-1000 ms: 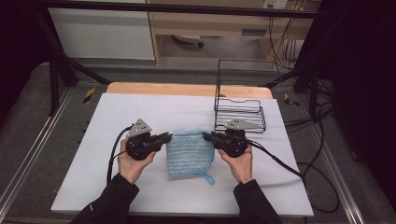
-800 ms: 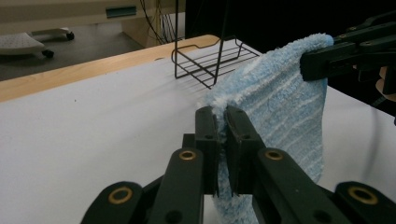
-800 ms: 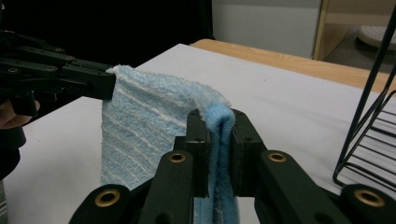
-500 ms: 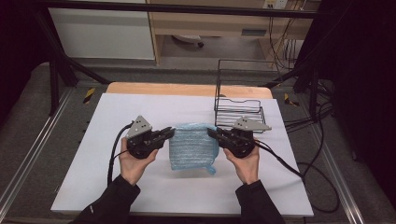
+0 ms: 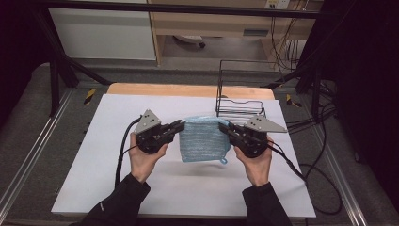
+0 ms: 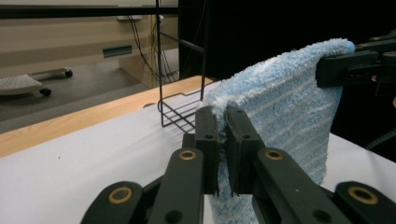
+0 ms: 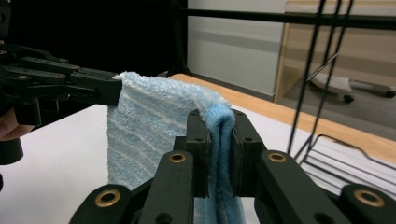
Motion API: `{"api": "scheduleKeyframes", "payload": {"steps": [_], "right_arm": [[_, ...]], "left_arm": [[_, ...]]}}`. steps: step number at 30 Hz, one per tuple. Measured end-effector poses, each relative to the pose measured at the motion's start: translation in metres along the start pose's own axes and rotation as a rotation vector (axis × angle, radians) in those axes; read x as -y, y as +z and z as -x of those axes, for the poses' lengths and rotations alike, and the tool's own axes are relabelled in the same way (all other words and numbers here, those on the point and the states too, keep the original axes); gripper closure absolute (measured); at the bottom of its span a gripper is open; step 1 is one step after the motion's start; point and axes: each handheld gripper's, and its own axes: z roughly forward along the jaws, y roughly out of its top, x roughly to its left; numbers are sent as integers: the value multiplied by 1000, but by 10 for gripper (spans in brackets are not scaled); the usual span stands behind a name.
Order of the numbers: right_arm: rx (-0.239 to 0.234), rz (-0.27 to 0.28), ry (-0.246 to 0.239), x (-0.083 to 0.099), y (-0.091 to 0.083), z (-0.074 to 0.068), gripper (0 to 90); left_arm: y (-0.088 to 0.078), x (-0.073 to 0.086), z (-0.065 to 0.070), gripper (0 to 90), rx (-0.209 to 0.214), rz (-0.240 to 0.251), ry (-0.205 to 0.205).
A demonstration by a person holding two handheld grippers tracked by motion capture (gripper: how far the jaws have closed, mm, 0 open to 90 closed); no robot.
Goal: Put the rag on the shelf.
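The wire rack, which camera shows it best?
The high view: the black wire rack shows whole there, standing at the table's far right behind the blue towel. The left gripper view gives one upright post and part of its base; the right gripper view gives a few of its wires close up.

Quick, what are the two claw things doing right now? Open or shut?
Left gripper: shut on one top corner of the blue towel.
Right gripper: shut on the towel's other top corner.
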Motion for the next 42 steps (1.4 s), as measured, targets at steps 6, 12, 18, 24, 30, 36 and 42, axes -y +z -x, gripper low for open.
{"api": "scheduleKeyframes", "payload": {"steps": [6, 12, 18, 24, 30, 36, 42], "right_arm": [[40, 33, -15, -8, -11, 5, 810], [91, 85, -25, -18, -22, 10, 810], [134, 138, -31, -28, -31, 16, 811], [162, 186, -30, -38, -38, 22, 811], [193, 213, -40, -47, -42, 26, 812], [217, 242, -41, -58, -46, 32, 812], [241, 281, -51, -72, -52, 37, 812]], "left_arm": [[12, -14, 7, 844, 7, 40, 1], [22, -30, 14, 844, 22, 86, 1], [30, -45, 21, 844, 26, 128, 11], [37, -59, 25, 844, 40, 161, 17], [45, -71, 27, 844, 41, 182, 20], [53, -83, 30, 844, 47, 209, 19], [61, -96, 33, 844, 57, 239, 12]]}}
